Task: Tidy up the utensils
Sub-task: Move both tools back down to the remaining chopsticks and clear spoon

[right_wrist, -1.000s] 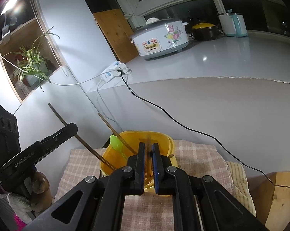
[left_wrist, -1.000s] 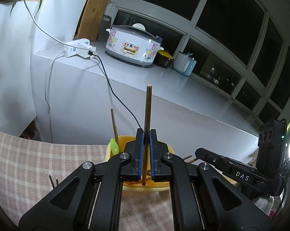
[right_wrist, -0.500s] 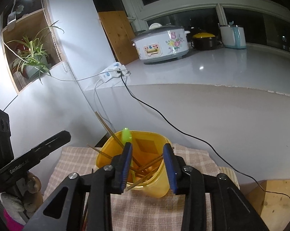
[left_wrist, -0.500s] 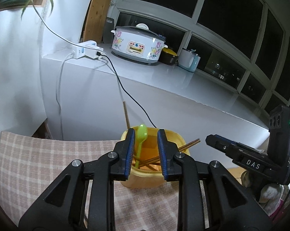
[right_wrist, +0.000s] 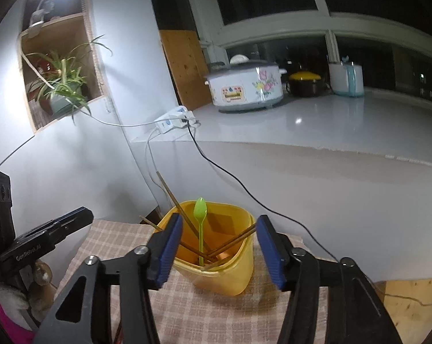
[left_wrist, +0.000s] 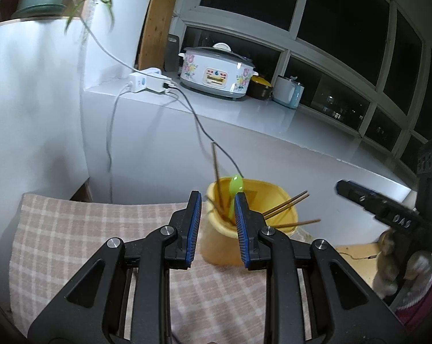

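Note:
A yellow plastic cup [left_wrist: 276, 215] [right_wrist: 239, 275] stands on a checked cloth [left_wrist: 72, 229] [right_wrist: 204, 312]. Inside it are several brown chopsticks [left_wrist: 284, 206] [right_wrist: 173, 197] and a green spoon [left_wrist: 235, 189] [right_wrist: 200, 223], bowl up. My left gripper [left_wrist: 217, 223] is open with nothing between its blue pads, just short of the cup's left side. My right gripper [right_wrist: 219, 246] is opening wide in front of the cup, with nothing between its pads. Each gripper shows at the edge of the other's view.
Behind the cloth rises a white ledge [right_wrist: 330, 123] with a rice cooker [left_wrist: 216, 74] [right_wrist: 244, 86], a dark pot [right_wrist: 305, 83], a kettle [right_wrist: 346, 78] and a power strip [left_wrist: 147, 81]. A black cable [right_wrist: 230, 177] hangs down towards the cup. A potted plant [right_wrist: 61, 86] sits at the left.
The left gripper let go of a chopstick, which now stands in the cup, and drew back leftward. The right gripper also went from shut to open and pulled back.

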